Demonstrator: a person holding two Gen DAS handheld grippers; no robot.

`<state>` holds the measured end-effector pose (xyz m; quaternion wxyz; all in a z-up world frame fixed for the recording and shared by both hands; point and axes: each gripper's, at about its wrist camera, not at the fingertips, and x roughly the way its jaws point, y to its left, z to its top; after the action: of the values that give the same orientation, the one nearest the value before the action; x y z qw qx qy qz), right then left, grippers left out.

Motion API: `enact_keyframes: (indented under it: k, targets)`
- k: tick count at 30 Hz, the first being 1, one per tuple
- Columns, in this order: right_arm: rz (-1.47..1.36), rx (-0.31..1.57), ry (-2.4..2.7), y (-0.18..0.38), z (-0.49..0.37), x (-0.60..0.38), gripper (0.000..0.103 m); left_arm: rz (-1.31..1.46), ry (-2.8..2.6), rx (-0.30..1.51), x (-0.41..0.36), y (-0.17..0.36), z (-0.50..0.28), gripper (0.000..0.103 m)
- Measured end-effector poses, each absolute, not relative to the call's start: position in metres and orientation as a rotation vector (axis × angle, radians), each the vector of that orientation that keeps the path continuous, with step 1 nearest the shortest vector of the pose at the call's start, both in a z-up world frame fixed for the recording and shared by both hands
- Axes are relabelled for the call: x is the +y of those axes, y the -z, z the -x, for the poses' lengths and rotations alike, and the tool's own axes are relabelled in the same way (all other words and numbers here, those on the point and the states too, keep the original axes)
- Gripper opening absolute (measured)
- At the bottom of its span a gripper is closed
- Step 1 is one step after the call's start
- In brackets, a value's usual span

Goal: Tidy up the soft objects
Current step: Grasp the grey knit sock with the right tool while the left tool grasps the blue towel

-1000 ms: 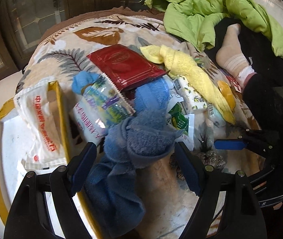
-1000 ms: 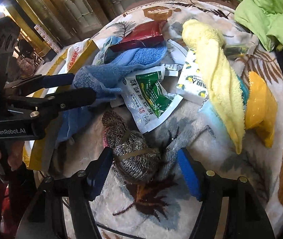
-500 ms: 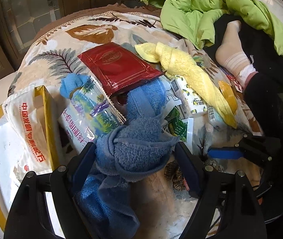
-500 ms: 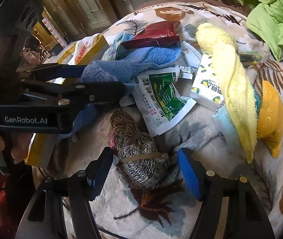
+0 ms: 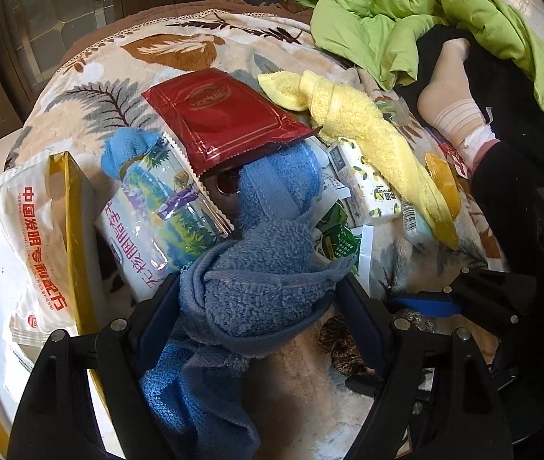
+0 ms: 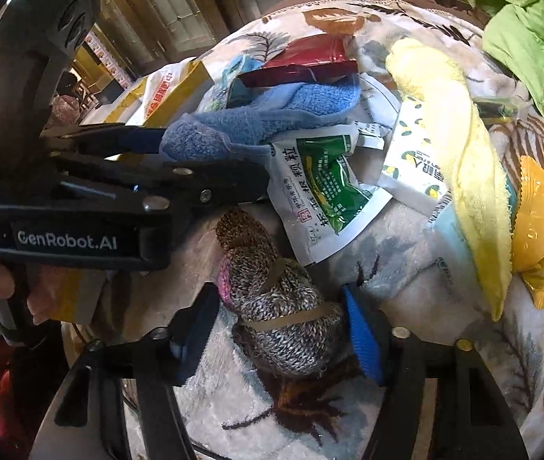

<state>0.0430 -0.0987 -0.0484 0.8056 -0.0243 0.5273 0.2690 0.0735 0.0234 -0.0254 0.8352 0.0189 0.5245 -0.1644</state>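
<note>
Left gripper (image 5: 260, 299) around blue towel (image 5: 268, 268), white packet (image 5: 38, 253) in yellow-rimmed tray (image 5: 68, 207)

**Light & pic quality, both wrist cams**

Strong fisheye on both: edges curve hard, corners go black w/ vignette. Daylight falls from upper right, so my green jacket (image 5: 406, 11) and the leaf-print blanket (image 5: 91, 115) look bright, colours clear. The red foil pouch (image 5: 225, 115) shows small glare streaks. Right cam is dimmer on the left side, w/ one blown-out flare at the far left edge. My left gripper (image 6: 210, 161) there is near-black, slightly soft. Centres are sharp; rims smear a bit.
</note>
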Motion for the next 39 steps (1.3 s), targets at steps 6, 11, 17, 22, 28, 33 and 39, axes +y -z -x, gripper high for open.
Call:
enact_keyframes:
  k: [6,11,17,22,28,33,39]
  targets:
    - [0.019,1.132,-0.567,0.048,-0.042,-0.105,0.057,0.019,0.347,1.115,0.028,0.026,-0.073,0.081]
    - [-0.019,1.130,-0.562,0.044,-0.037,-0.118,0.055,0.021,0.325,1.098,0.031,0.024,-0.069,0.062]
    - [-0.080,1.131,-0.557,0.035,-0.028,-0.138,0.055,0.073,0.296,1.079,0.041,0.020,-0.063,0.049]
    - [-0.132,1.124,-0.560,0.023,-0.020,-0.154,0.055,0.089,0.308,1.063,0.041,0.012,-0.048,0.048]
    - [-0.201,1.111,-0.572,0.010,-0.014,-0.167,0.055,0.123,0.346,1.042,0.041,-0.006,-0.030,0.048]
    - [-0.233,1.103,-0.580,0.002,-0.013,-0.169,0.055,0.159,0.360,1.034,0.046,-0.017,-0.022,0.048]
    - [-0.222,1.089,-0.601,-0.009,-0.012,-0.158,0.055,0.182,0.348,1.003,0.058,-0.031,-0.017,0.048]
